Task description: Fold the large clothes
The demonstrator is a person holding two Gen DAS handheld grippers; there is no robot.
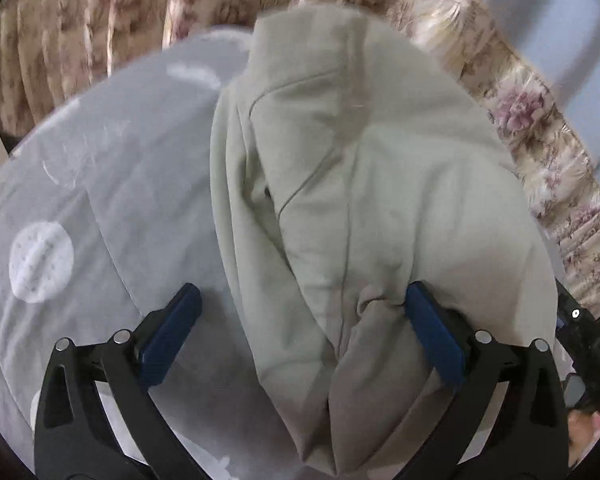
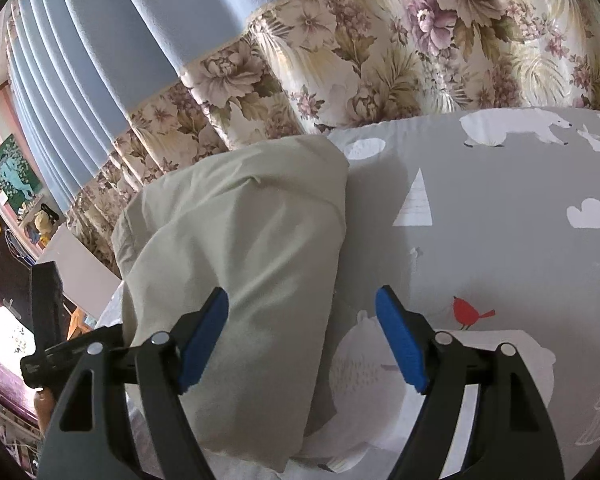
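Pale-green garment (image 1: 340,200) is seen bunched lengthwise on the grey animal-print bedsheet (image 2: 500,240), beside the floral curtain (image 2: 380,60). Left gripper (image 1: 300,304) – jaws spread wide, cloth between them, nothing clamped. Right gripper (image 2: 302,304) – likewise spread wide, nothing gripped, left pad (image 2: 202,344) over the garment's edge.

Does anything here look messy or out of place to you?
Nothing is spilled or damaged. The pale green garment is only loosely folded: it lies bunched and creased on the grey bedspread, puckered beside one finger of the open left claw. The right claw is open too.
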